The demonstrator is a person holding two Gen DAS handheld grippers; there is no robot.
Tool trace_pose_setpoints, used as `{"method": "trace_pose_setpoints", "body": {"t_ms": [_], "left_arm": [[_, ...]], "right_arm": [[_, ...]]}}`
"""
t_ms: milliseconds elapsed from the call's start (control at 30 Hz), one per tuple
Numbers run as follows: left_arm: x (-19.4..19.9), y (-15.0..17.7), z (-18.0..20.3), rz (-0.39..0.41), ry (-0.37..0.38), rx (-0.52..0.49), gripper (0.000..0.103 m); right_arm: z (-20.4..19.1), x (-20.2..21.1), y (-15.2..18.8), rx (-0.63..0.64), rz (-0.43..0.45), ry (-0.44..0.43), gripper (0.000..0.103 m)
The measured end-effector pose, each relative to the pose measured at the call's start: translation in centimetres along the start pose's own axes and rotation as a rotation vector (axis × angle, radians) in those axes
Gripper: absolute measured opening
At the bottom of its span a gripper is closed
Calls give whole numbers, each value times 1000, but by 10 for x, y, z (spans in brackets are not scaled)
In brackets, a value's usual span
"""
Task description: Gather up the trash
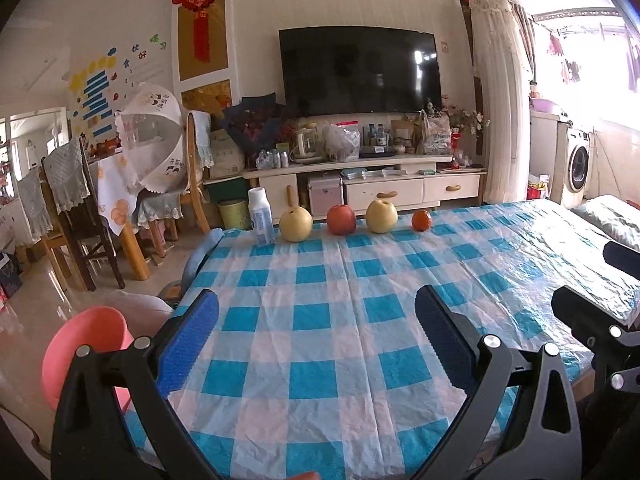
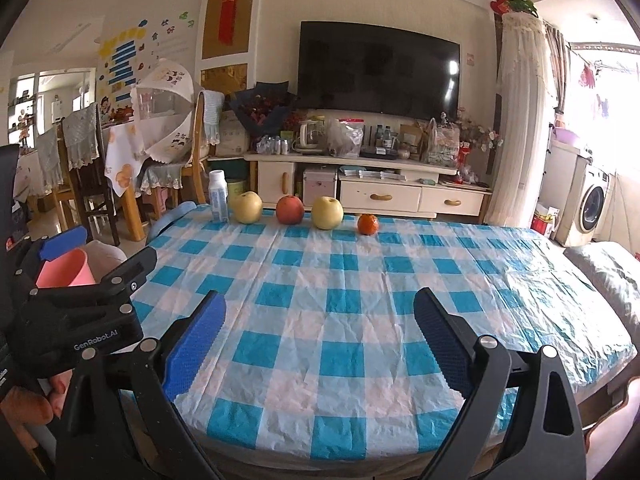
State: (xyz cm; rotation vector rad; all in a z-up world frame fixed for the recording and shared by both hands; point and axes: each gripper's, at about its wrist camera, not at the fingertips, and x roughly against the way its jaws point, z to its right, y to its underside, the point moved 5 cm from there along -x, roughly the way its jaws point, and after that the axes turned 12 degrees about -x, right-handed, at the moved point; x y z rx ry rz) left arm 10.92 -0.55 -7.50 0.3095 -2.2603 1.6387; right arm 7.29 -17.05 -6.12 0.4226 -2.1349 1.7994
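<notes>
Bottle (image 1: 261, 216), likely the trash, upright at table's far edge, 11 o'clock, beside fruit row | left view: left gripper (image 1: 317, 336) jaws wide, empty, pink bin (image 1: 86, 344) at 8 o'clock, handy for drops | right view: right gripper (image 2: 319, 334) spread, holding nothing, bottle (image 2: 218, 196) well apart.

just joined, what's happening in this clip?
Nothing is grasped yet. A person holds the left gripper and the right gripper, both open, above the near end of a table with a blue checked cloth. At the far edge stand a white bottle, two yellow pears, a red apple and a small orange. A pink bin sits left of the table.
</notes>
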Motion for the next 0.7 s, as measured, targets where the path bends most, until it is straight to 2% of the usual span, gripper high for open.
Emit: {"method": "trace_pose_setpoints", "body": {"t_ms": [267,333,433,667,700], "left_arm": [[-4,2,0,25,-3,-2,99],[-12,4,2,5,-4,-11,99],[-32,12,5,-52,-4,0,99],[-110,35,16,-255,-5,55,99],[-120,38,18,-274,-4,62,99]], "right_arm": [[-4,-20,8,17,-35,-7,95],[-1,-32,11,10,-56,-12,95],[8,-59,14,0,-105,-2,95],[35,-141,23,-54,-228,42,95],[35,-141,23,-54,-228,42,95]]}}
